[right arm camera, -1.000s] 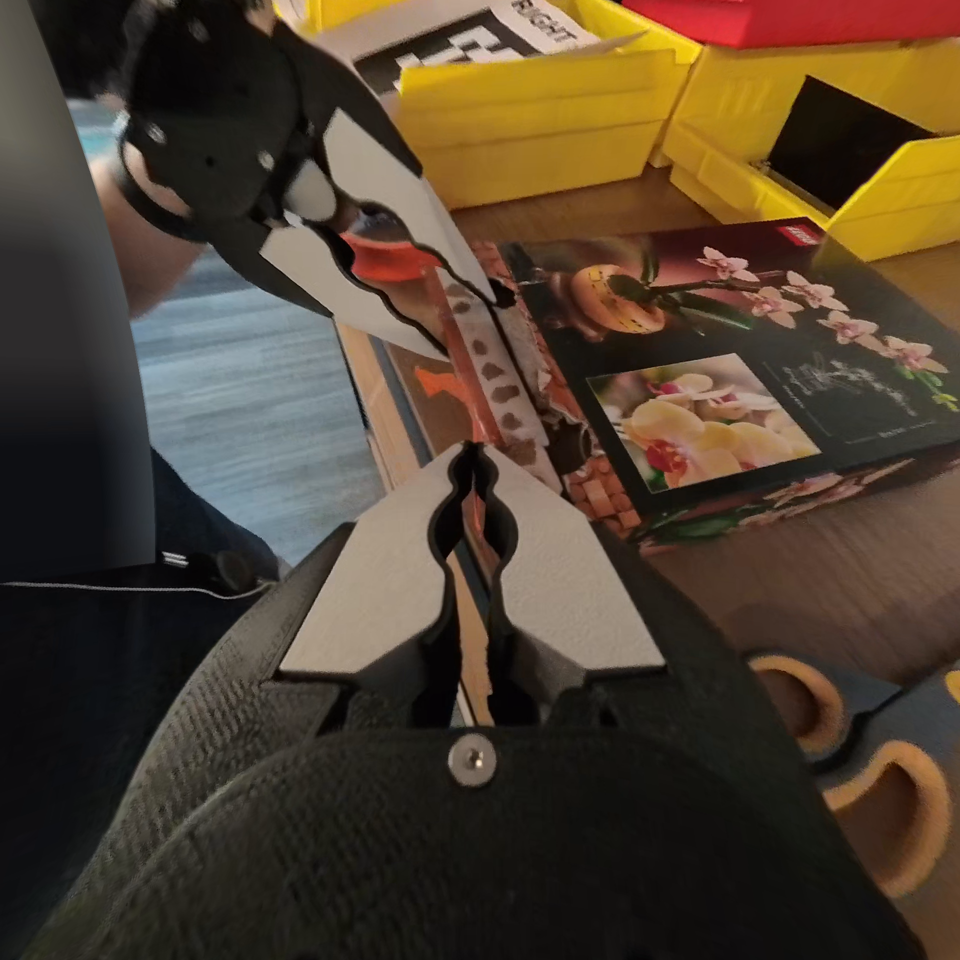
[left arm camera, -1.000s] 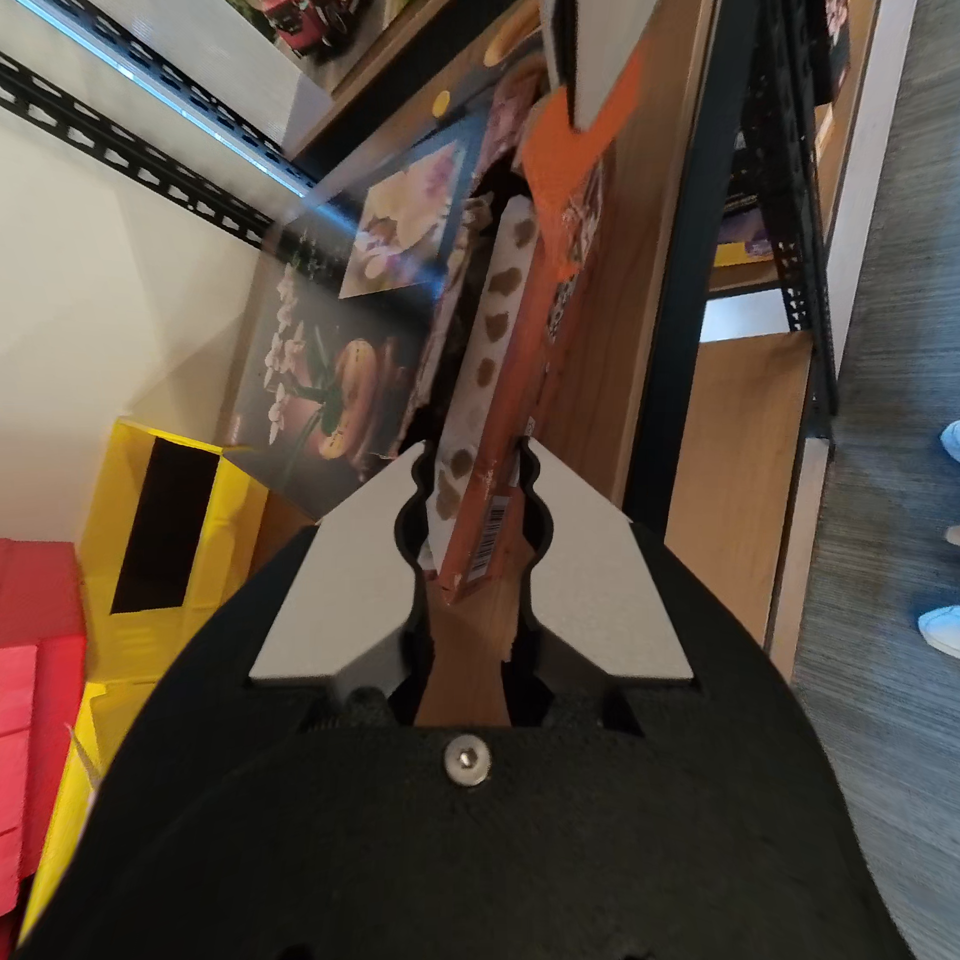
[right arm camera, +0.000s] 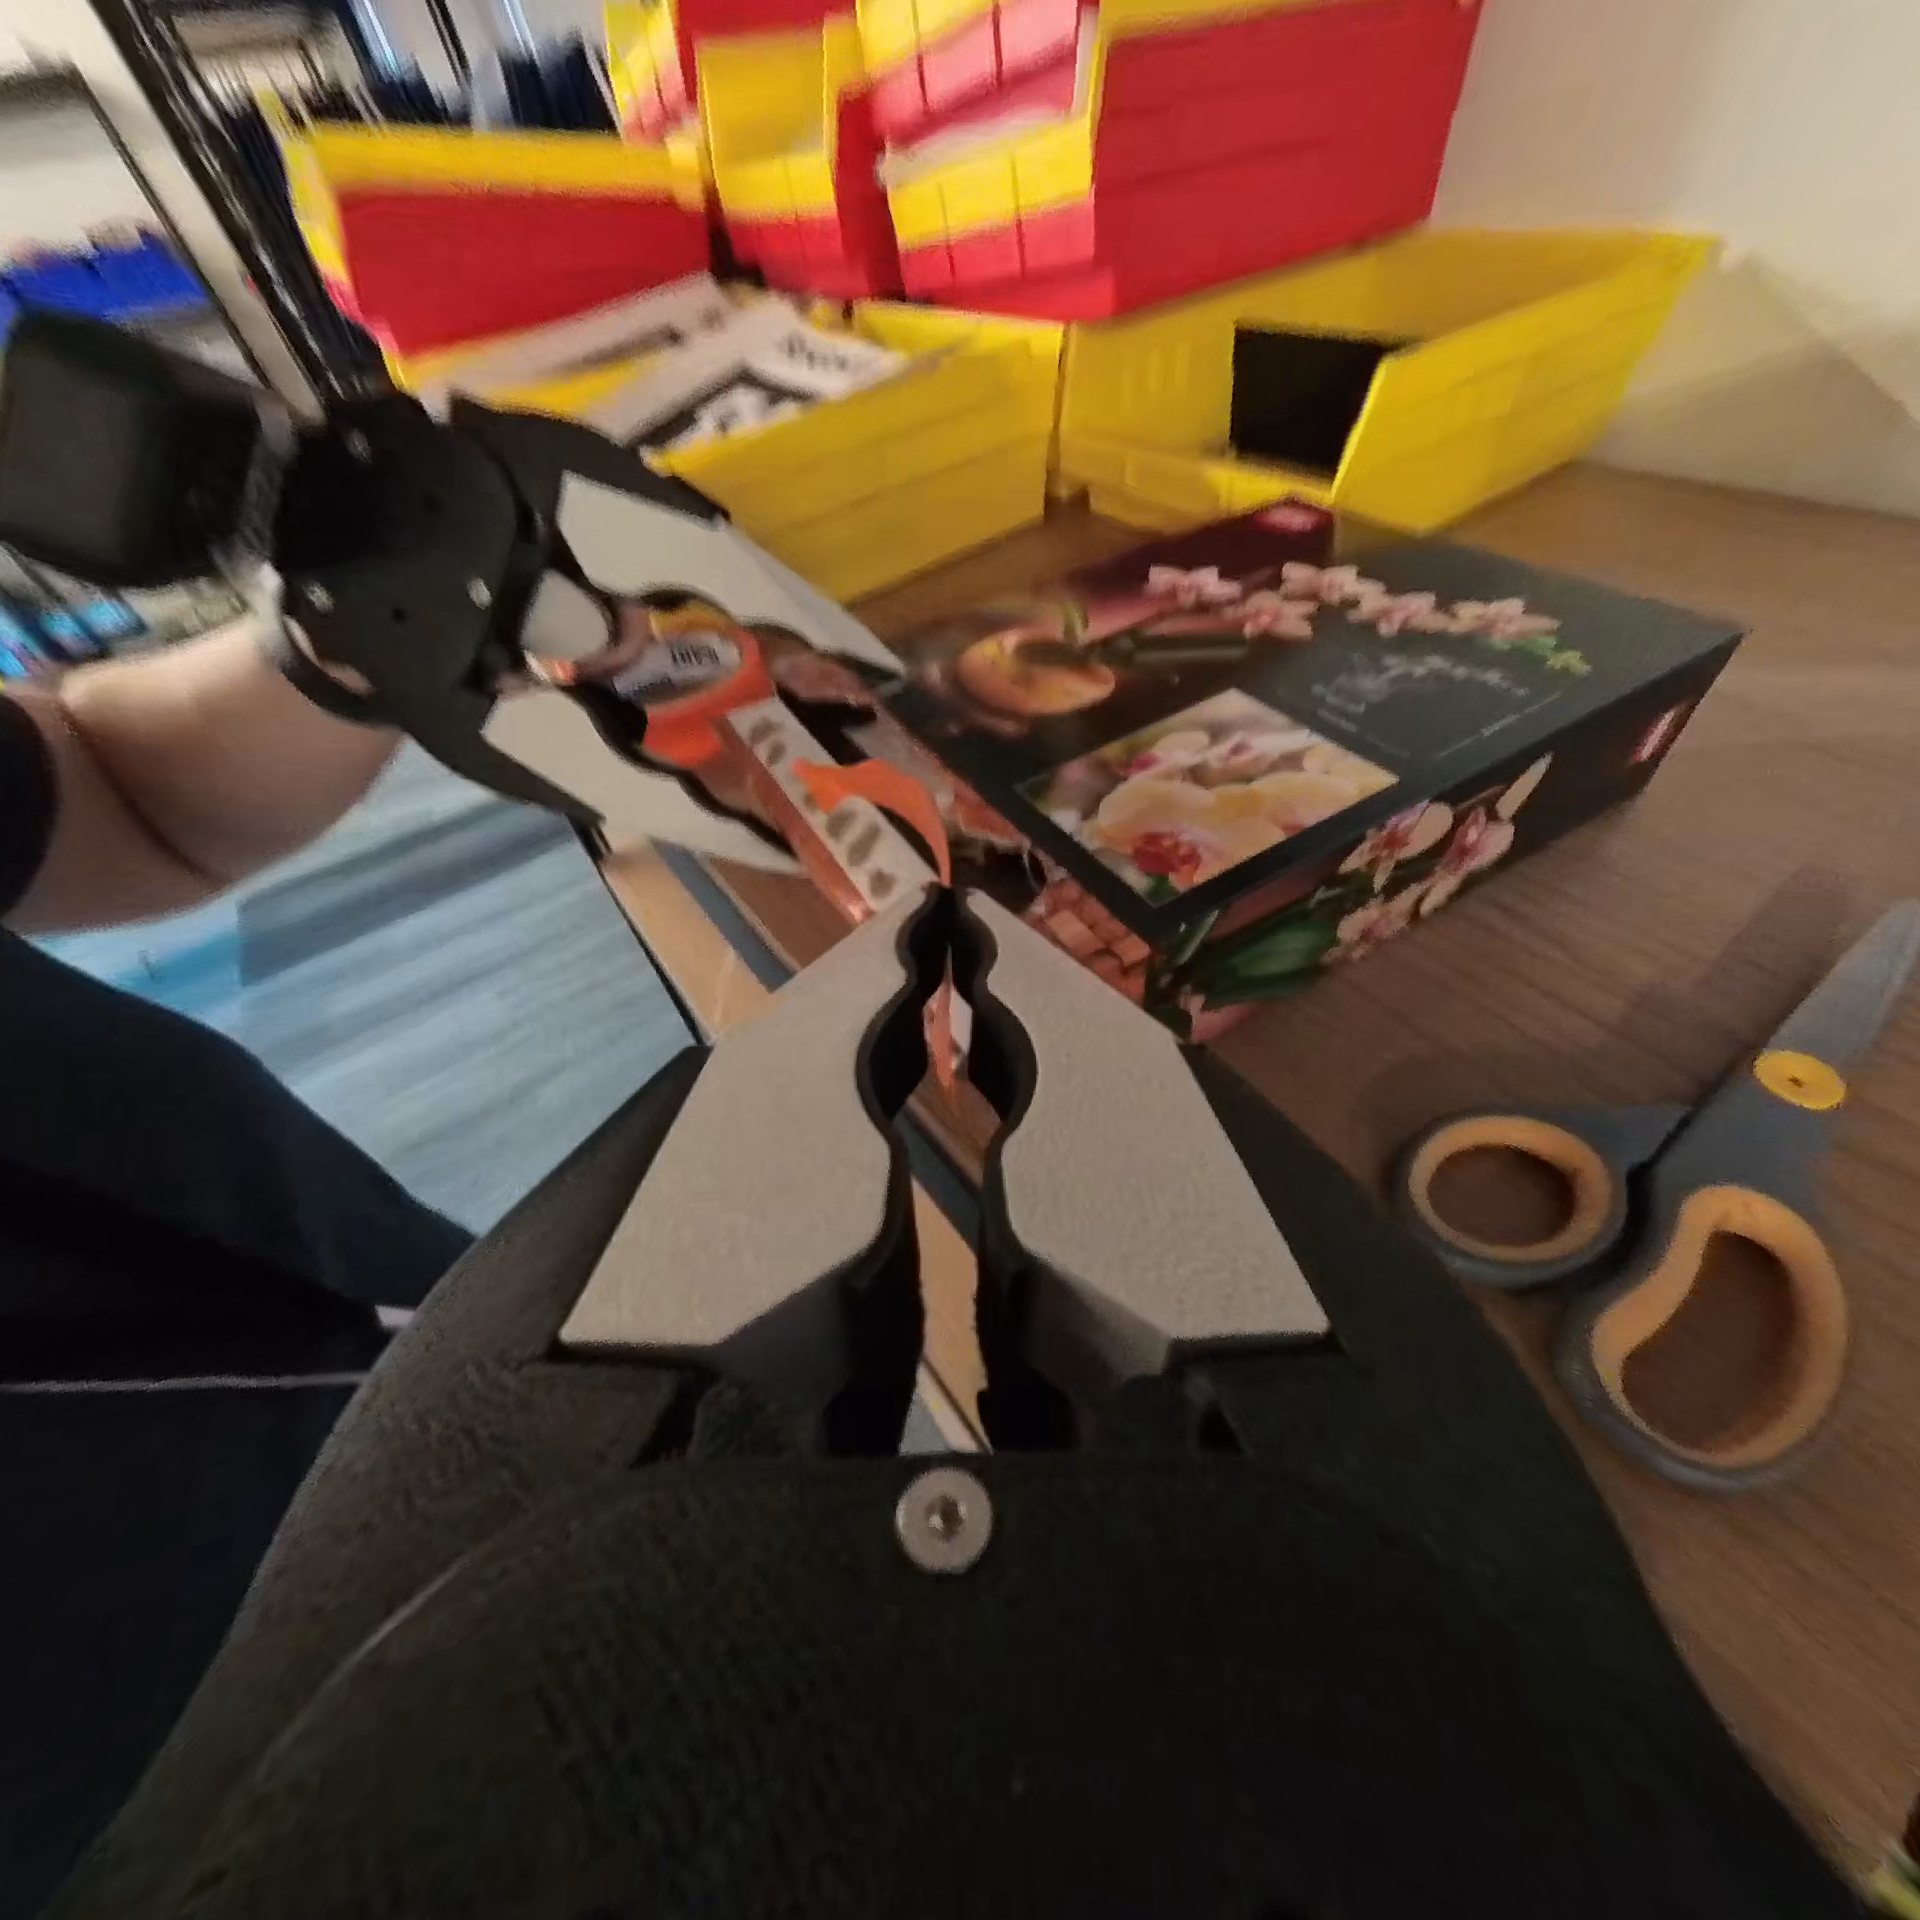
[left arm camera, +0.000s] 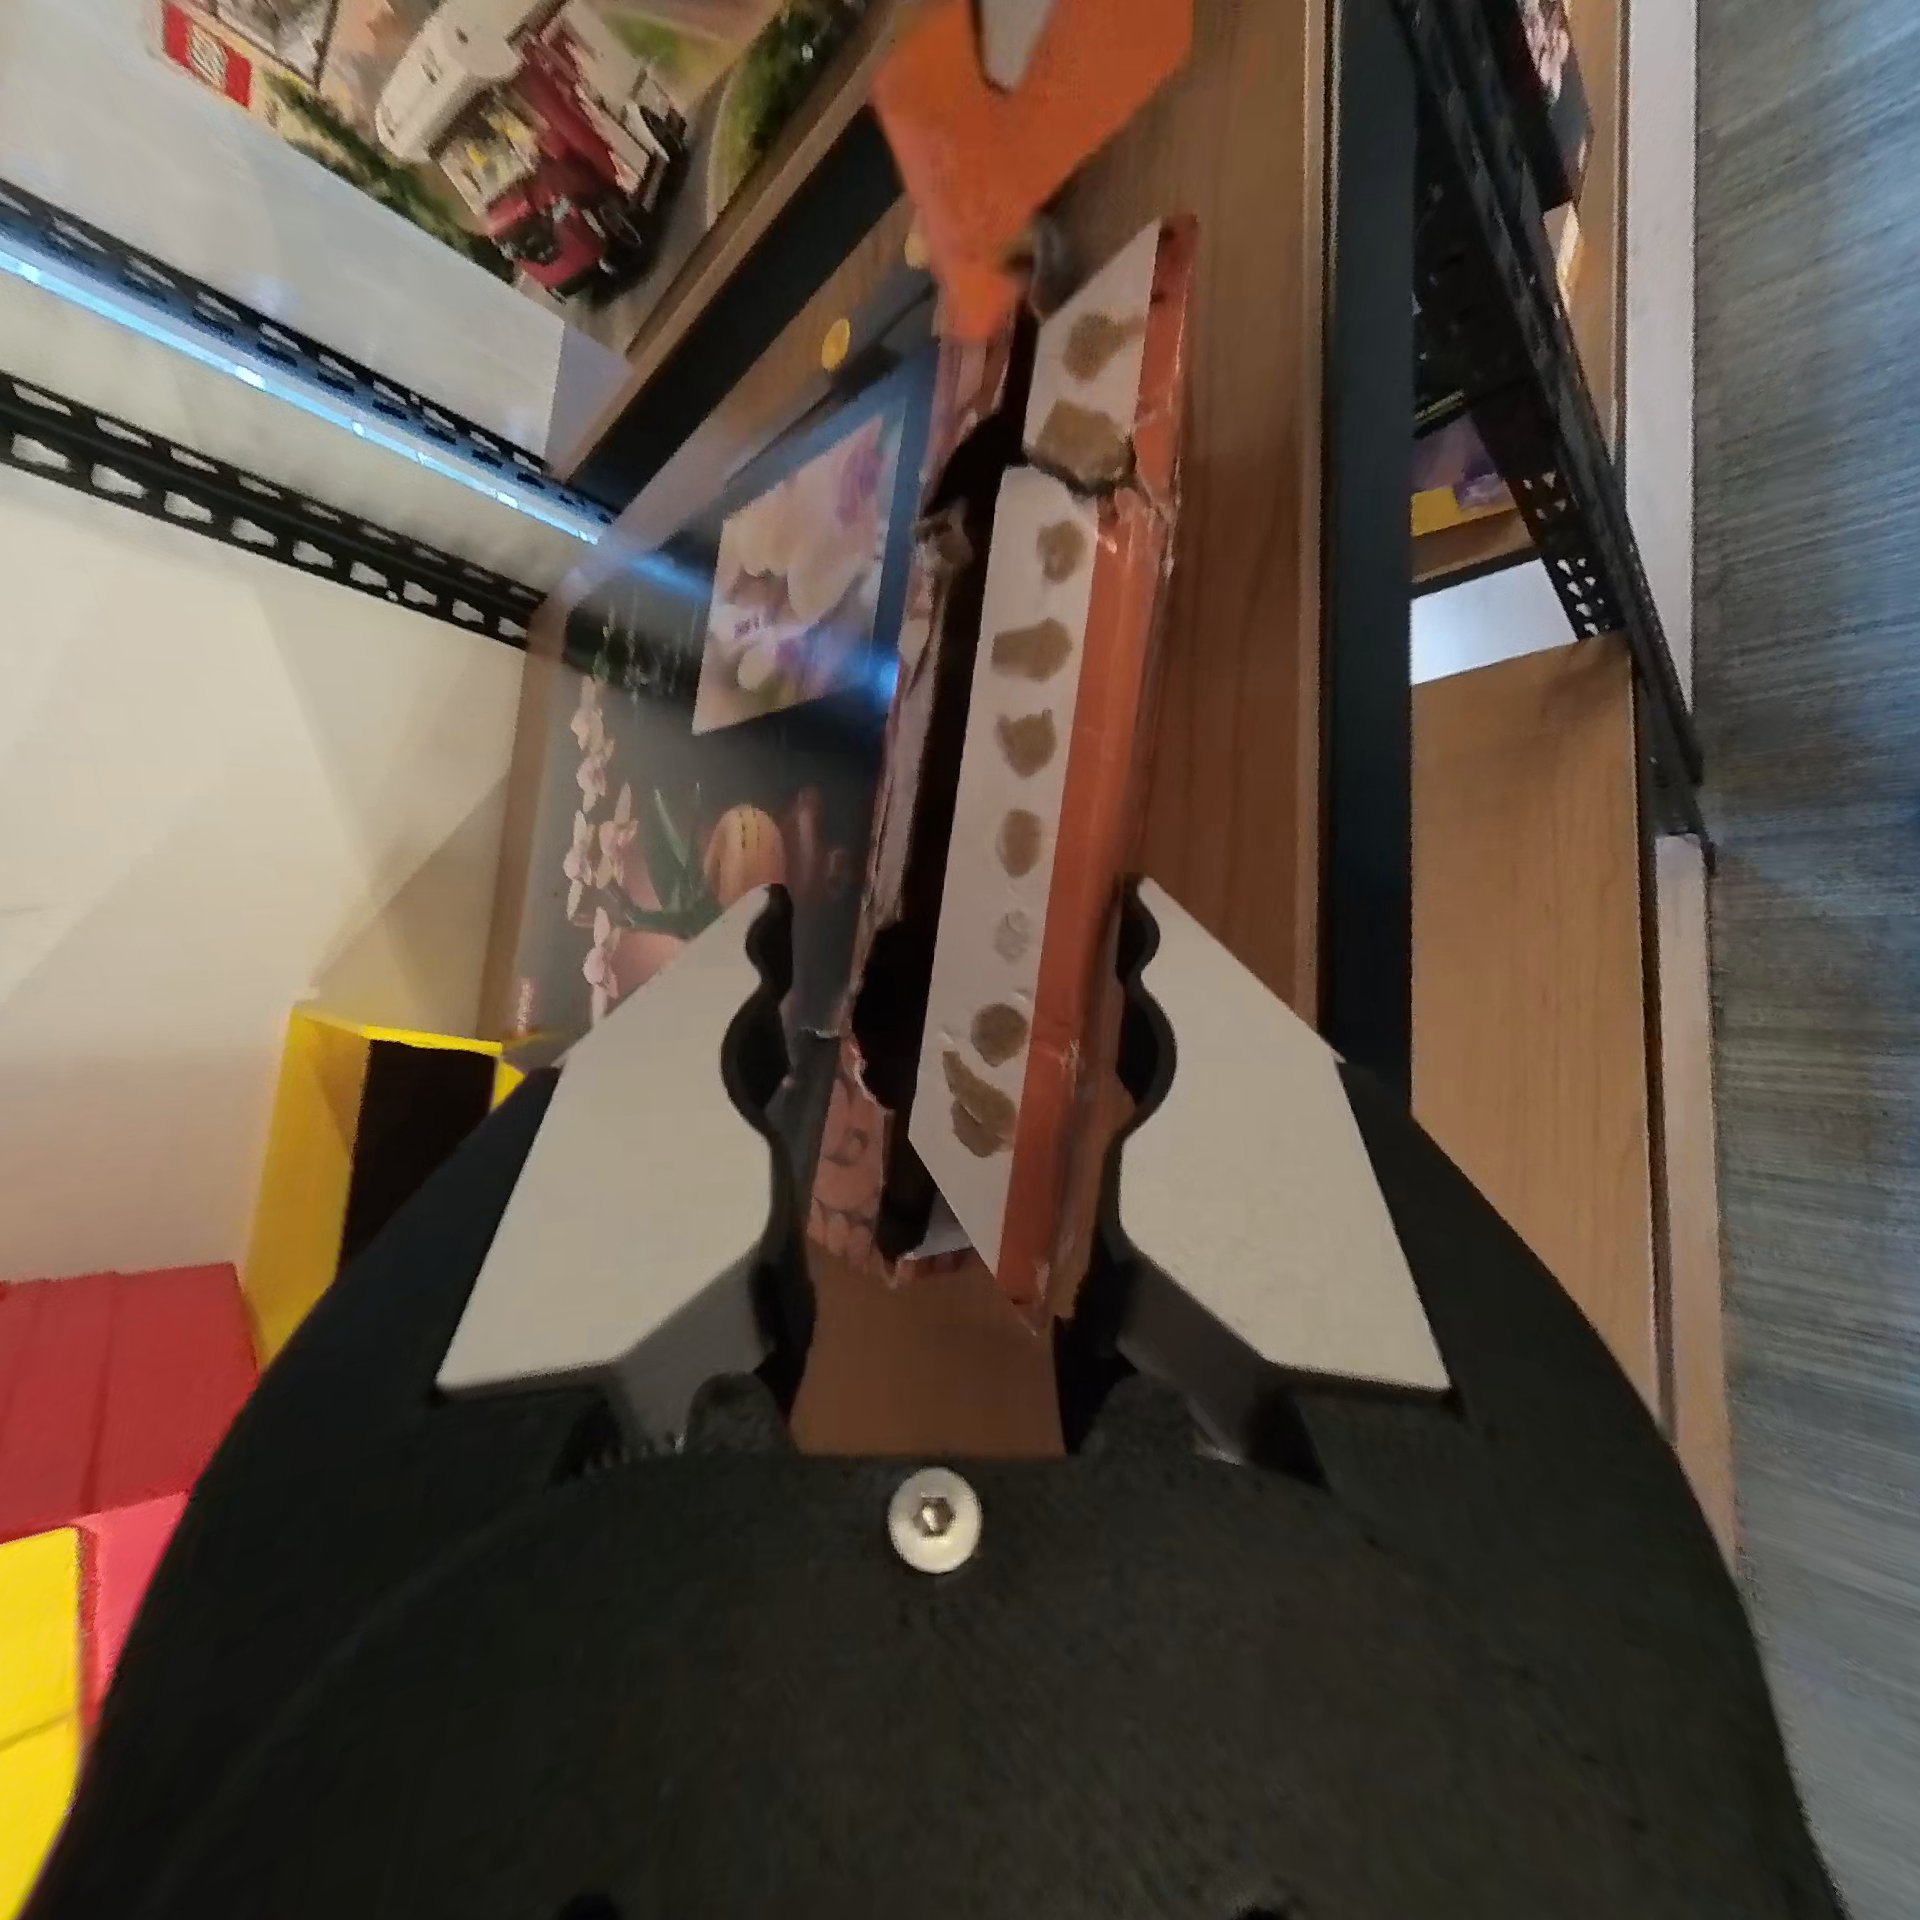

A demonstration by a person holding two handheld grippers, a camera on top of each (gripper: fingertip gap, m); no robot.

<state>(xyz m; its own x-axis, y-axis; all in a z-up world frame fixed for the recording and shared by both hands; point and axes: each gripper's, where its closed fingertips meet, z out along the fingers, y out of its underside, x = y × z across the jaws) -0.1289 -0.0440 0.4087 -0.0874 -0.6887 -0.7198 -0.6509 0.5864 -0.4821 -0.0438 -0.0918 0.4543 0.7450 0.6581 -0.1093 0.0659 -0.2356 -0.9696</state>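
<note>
Left gripper (left arm camera: 951, 904): jaws spread wide, and the near end of a torn flap (left arm camera: 1039, 790) lies in the gap. The flap's orange edge sits against the right-hand finger, but whether the two touch is unclear. The flap's long axis runs straight ahead from this claw, its white inner face dotted with brown glue patches. Right gripper (right arm camera: 948, 909): jaws pressed together, pinching the flap's thin orange far end edge-on. The two claws face each other along the strip, one at each end, with the right one alone gripping. The flap hangs off the end of a flower-printed box (right arm camera: 1299, 727), which lies flat on the wooden tabletop (right arm camera: 1714, 883) just ahead and right of the right claw. Scissors (right arm camera: 1662, 1247) lie further right, apart from the box. Yellow bins (right arm camera: 1455, 343) and red bins (right arm camera: 1195, 156) stand beyond. The box interior shows only as a dark slit. The far background is motion-blurred and the scissor blades are cut off.
</note>
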